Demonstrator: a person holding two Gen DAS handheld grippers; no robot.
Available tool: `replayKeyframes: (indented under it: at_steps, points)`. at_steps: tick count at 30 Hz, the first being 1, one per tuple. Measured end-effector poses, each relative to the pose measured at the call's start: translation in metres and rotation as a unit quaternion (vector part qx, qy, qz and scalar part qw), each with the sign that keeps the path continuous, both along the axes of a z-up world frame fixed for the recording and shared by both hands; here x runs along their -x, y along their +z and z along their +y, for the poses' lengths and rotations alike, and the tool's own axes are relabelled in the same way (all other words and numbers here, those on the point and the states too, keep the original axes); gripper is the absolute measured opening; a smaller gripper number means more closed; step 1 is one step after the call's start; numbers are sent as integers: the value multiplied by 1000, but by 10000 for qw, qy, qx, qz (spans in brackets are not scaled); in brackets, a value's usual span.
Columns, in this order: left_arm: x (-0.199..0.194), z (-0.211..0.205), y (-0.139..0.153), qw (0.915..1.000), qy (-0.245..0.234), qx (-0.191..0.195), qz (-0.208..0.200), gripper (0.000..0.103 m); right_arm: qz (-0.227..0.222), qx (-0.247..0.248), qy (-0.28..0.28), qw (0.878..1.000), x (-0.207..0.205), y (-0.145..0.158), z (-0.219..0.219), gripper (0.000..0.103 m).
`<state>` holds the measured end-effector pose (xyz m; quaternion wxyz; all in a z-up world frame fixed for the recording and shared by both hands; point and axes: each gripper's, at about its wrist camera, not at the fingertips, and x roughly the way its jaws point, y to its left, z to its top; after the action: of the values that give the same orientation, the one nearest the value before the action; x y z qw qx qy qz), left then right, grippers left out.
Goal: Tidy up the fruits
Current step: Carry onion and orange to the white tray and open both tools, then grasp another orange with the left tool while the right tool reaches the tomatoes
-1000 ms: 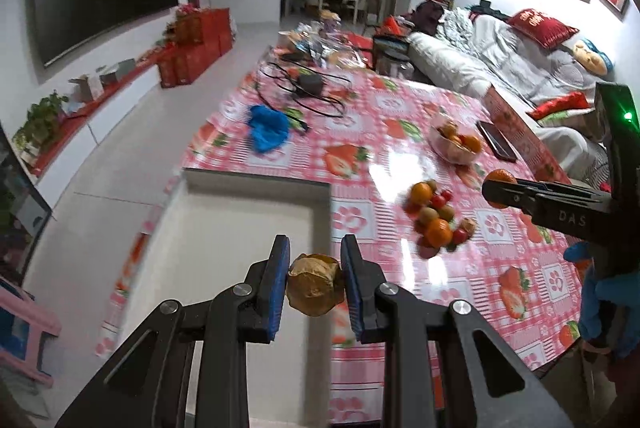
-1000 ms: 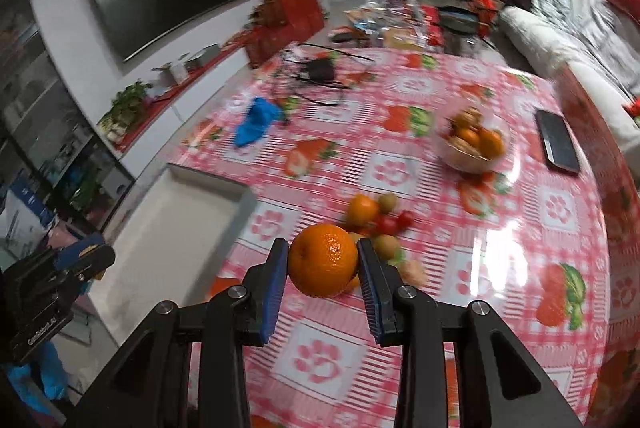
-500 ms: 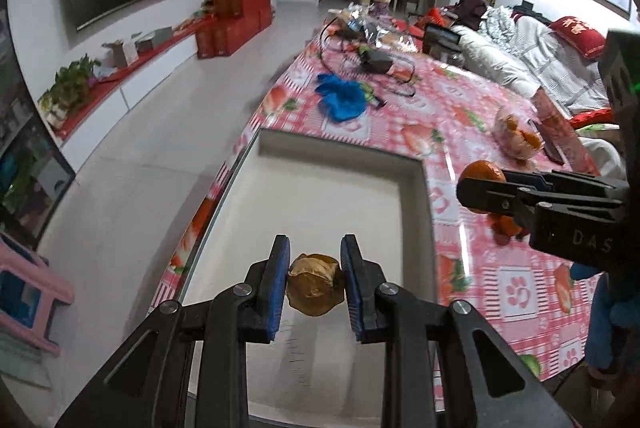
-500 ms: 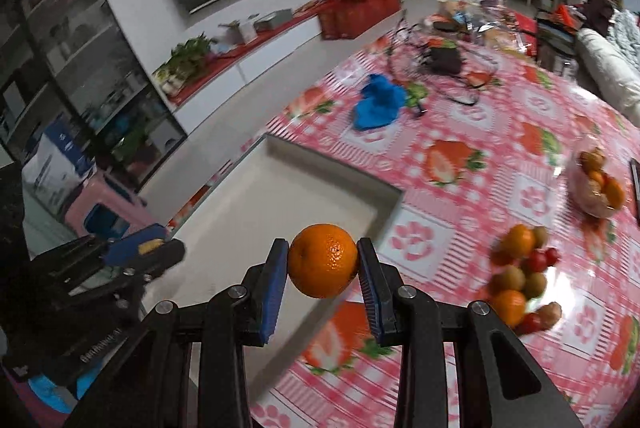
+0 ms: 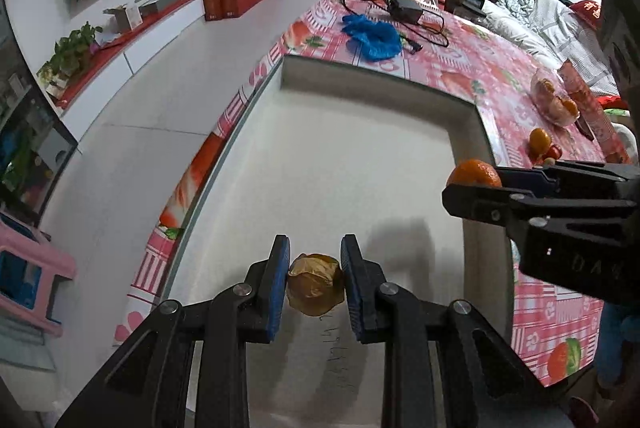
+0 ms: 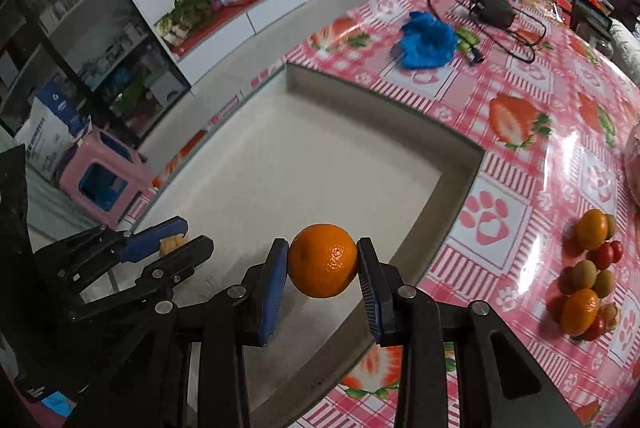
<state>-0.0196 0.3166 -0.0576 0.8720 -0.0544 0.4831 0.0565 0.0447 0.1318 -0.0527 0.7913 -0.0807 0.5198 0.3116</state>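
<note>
My left gripper (image 5: 314,248) is shut on a small tan fruit in a papery husk (image 5: 315,284), held low over the near part of a shallow white tray (image 5: 340,164). My right gripper (image 6: 322,243) is shut on a round orange (image 6: 322,266) and hovers over the tray's (image 6: 320,156) right side. In the left wrist view the right gripper (image 5: 472,188) comes in from the right with the orange (image 5: 474,172) showing above its finger. The right wrist view shows the left gripper (image 6: 190,234) at lower left with the husk fruit (image 6: 172,244) between its pads.
A loose pile of oranges, kiwis and small red fruits (image 6: 592,268) lies on the pink strawberry tablecloth right of the tray. A clear bowl of oranges (image 5: 554,102) stands farther back. A blue cloth (image 6: 428,40) and black cables (image 6: 492,8) lie beyond the tray. The table's edge runs along the tray's left side.
Both grippers have swung from near the fruit pile to over the white tray and have come lower. Each still holds its fruit.
</note>
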Motion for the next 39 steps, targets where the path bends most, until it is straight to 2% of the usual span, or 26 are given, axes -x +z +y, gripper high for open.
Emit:
replayKeyframes:
  at_steps: [1,2,5,6,7,8,9,17,19,27,34,39]
  points:
    - [0,0,0,10000,11,-27,4,31,6,42,5,10000,1,-2,1,36]
    - [1,0,-2,10000,21,-73,24,37,8,66,2,10000,0,-4,2,36]
    - [3,0,-3,9999,75,-127,-1,66,67,83,-6,9999,1,-8,1,36]
    - [3,0,-2,9999,85,-124,-43,73,63,87,-17,9999,1,-8,1,37]
    - [4,1,-1,9999,94,-121,-80,75,62,89,-16,9999,1,-8,1,54]
    - [6,1,0,9998,105,-121,-110,77,54,85,-22,9999,2,-7,1,66]
    - [6,1,1,9998,109,-117,-131,78,6,74,-43,10000,2,-6,0,80]
    - [10,-10,6,9998,55,-157,-135,80,-164,-9,-186,9997,9,7,-14,81]
    - [10,-15,8,9998,22,-139,-157,80,-191,-11,-311,9993,10,8,-25,103]
    - [10,-54,24,9987,-400,-71,-293,80,-296,-83,-1154,9928,14,10,-106,103]
    - [5,-110,37,9935,-1091,44,-320,80,-172,229,-2250,9739,21,-11,-201,103]
    - [-6,-156,42,9881,-1509,74,-270,81,-153,520,-2697,9614,24,-22,-251,103]
